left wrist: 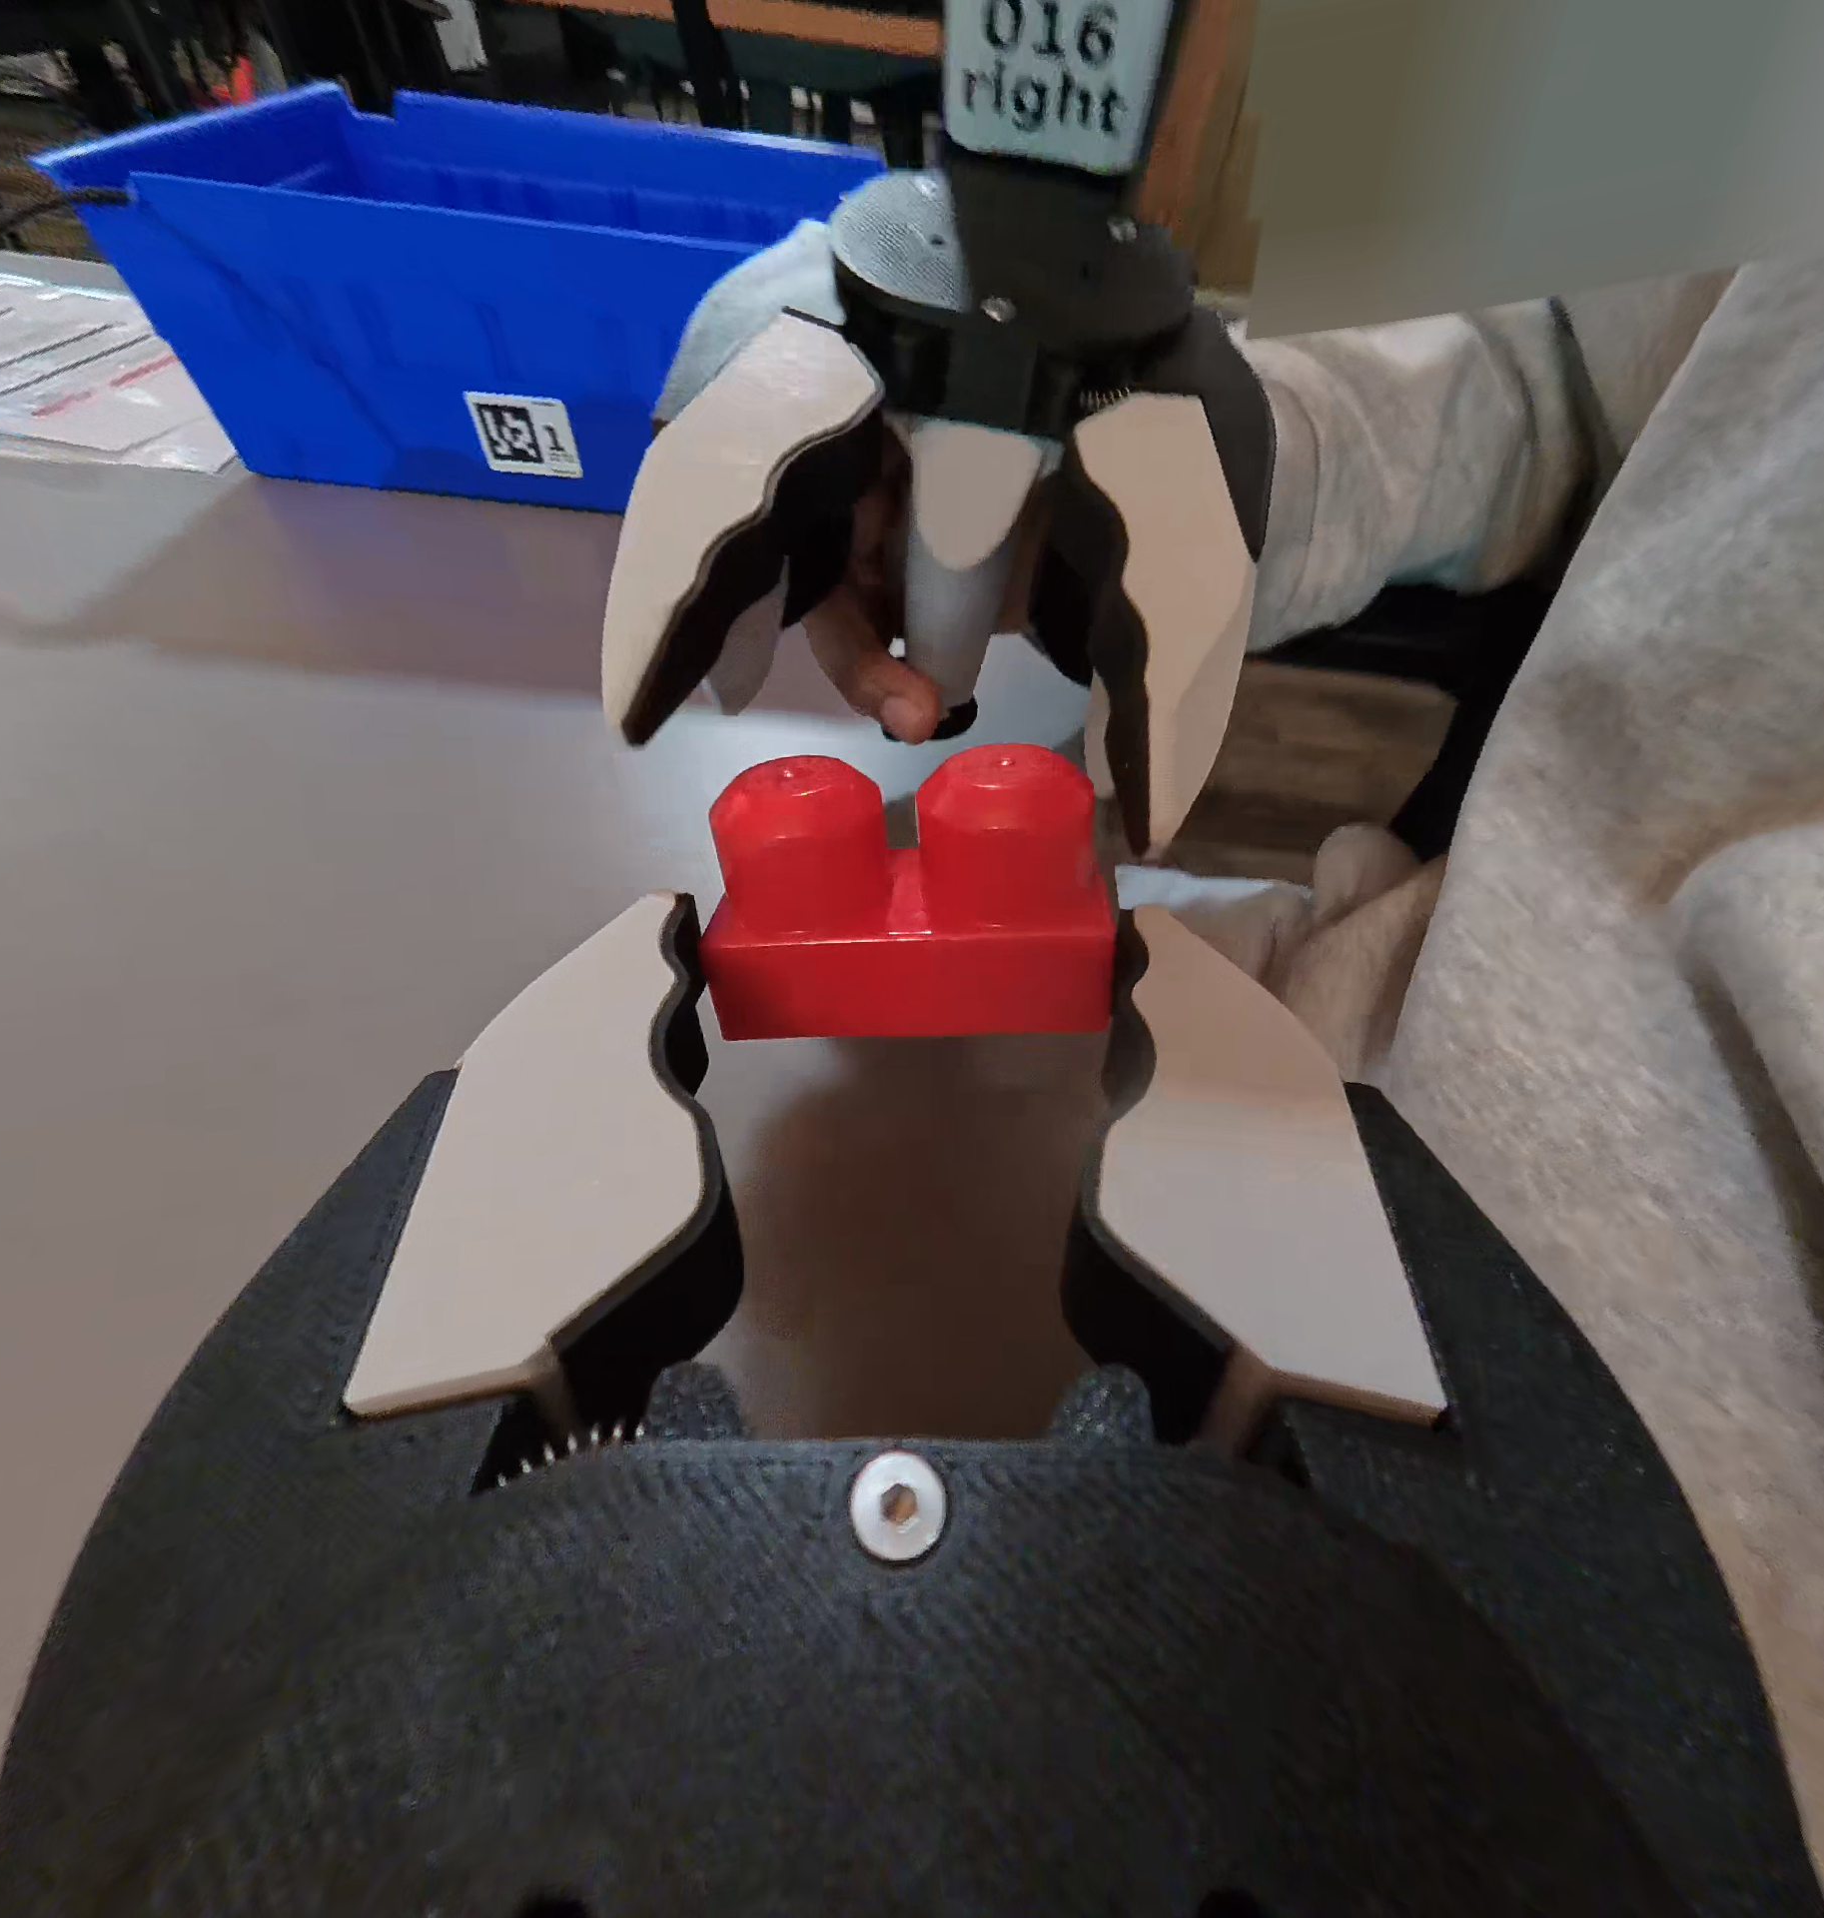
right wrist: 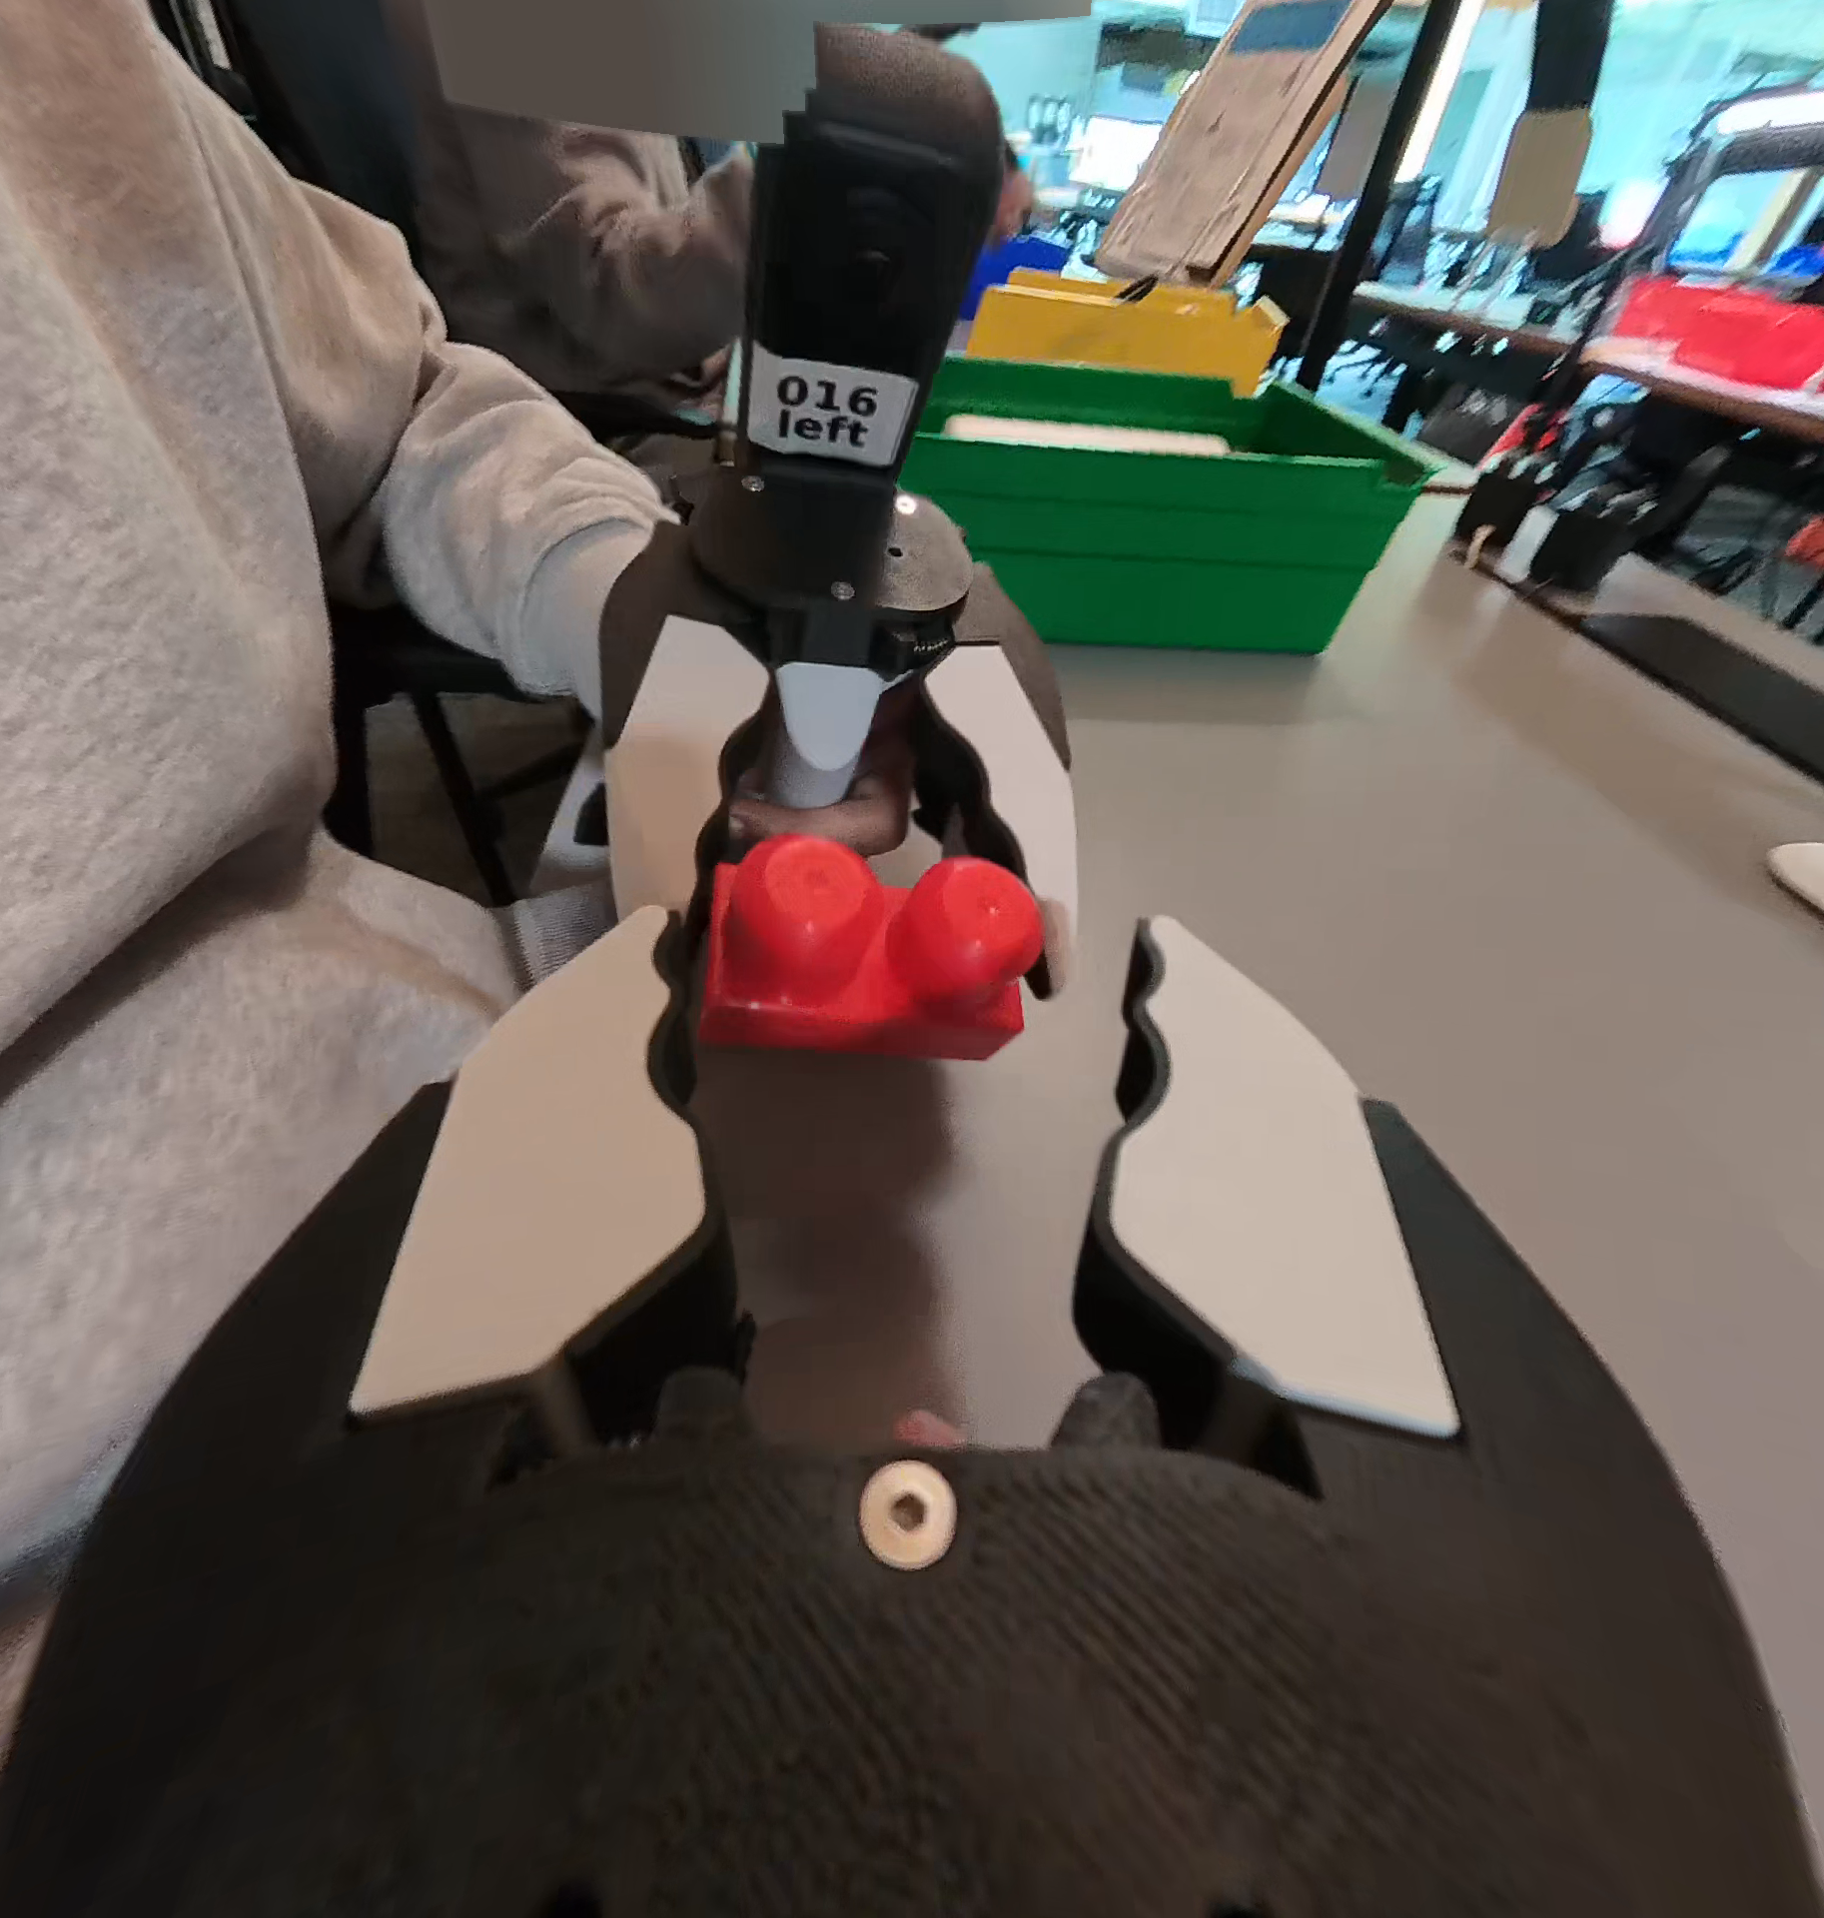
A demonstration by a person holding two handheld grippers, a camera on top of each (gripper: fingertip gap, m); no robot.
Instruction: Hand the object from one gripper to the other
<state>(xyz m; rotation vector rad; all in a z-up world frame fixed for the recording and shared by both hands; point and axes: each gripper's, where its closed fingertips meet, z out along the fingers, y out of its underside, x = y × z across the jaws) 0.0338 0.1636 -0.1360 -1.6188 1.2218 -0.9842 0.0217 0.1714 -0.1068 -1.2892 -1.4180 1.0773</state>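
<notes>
My left tool gripped the red brick by its base ends; the right tool gaped open beside its studs. I judged it light, rigid, slick.

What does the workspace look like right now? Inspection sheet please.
Surface: grey table, bare under the tongs.
Job's things: red two-stud block, held above the table, studs up.
Clutter: blue bin, green bin, yellow bin, papers.
Grippers: left tongs shut on the block's ends; right tongs open, one finger beside the block.
Cables: black cable at the blue bin.
Surroundings: person's grey sleeve; more tables behind.
</notes>
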